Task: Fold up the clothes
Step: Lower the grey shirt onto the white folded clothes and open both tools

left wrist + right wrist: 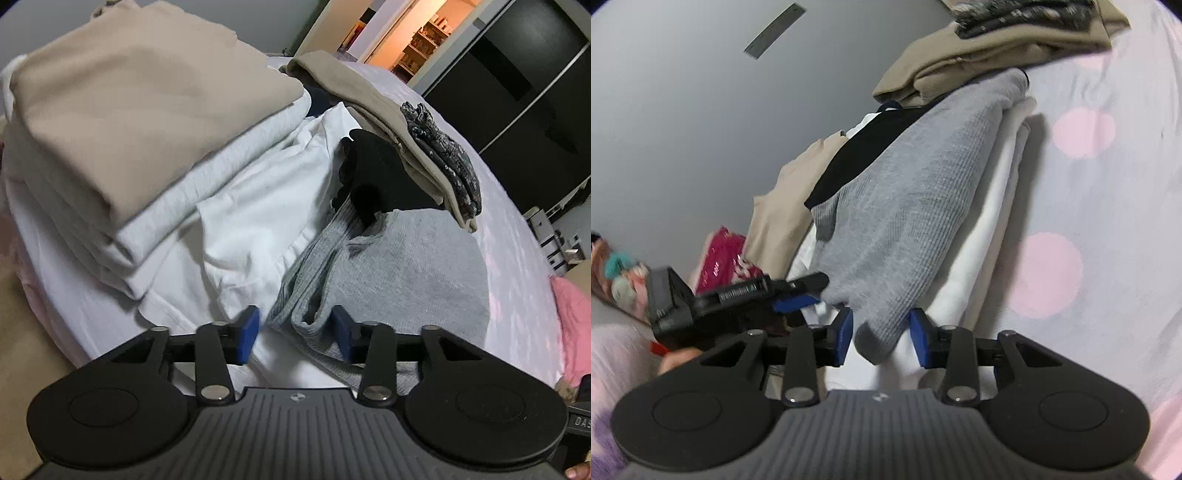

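Note:
A folded grey ribbed garment (406, 266) lies on a white garment (251, 221) on the bed, with a black piece (376, 173) at its far end. My left gripper (295, 334) straddles the grey garment's near folded edge. The jaws stand partly apart, and a sliver of white shows beside the left pad. In the right wrist view my right gripper (879, 338) straddles a corner of the grey garment (905, 206), with narrow gaps at both pads. The left gripper (803, 291) shows there from the side, at the garment's left edge.
A stack of folded beige and white clothes (129, 110) rises at the left. Behind the grey garment lies a tan folded pile (388, 110) topped by patterned grey cloth (443, 155). The sheet (1108, 221) has pink dots. A pink packet (720, 258) lies by the wall. A dark wardrobe (517, 74) stands beyond.

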Demonstrator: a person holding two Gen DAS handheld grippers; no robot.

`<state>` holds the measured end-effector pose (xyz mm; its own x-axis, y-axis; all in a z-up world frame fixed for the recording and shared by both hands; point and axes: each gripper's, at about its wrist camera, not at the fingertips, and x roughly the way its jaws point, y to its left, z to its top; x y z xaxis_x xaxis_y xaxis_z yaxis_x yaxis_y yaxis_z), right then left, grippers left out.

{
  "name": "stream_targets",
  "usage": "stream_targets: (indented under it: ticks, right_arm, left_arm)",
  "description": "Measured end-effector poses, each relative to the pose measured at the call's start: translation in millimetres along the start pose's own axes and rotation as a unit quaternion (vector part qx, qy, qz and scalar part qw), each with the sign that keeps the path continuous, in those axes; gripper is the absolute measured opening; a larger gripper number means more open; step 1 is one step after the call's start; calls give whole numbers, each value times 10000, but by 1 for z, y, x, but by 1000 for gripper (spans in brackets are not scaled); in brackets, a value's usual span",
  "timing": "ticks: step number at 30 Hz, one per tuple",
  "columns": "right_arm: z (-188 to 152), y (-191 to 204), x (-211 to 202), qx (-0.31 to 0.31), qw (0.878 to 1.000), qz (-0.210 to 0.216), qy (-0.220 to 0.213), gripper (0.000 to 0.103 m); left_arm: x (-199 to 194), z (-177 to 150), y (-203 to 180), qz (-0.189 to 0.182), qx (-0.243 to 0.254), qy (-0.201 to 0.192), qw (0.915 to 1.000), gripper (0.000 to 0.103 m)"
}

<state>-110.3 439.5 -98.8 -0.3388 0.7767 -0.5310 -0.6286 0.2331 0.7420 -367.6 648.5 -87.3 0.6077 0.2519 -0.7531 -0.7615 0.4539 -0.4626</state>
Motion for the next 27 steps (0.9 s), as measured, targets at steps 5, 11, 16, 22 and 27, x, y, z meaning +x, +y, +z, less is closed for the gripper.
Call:
stream_targets:
  ticks: [5,11,16,22,27]
  right_arm:
    - [-1,-9,6,453,9988,112,157,35]
    - [3,-5,5,591,9978,292,103,12]
    - [20,18,-12,496,9967,623,-138,11]
    - [18,43,-18,392,9956,847,46,10]
    - [-6,28,4,441,9974,432,374,10]
  left_arm:
    - [2,-1,-1,6,-18,33,10000,17]
    - [-15,3,-13,66,191,-317,9993,11]
    - [-49,15,-24,136,58,-716,9973,9]
    - [-67,12,-29,678,72,-643,9956,9]
    - [-31,2,-13,959,146,37,9953,9]
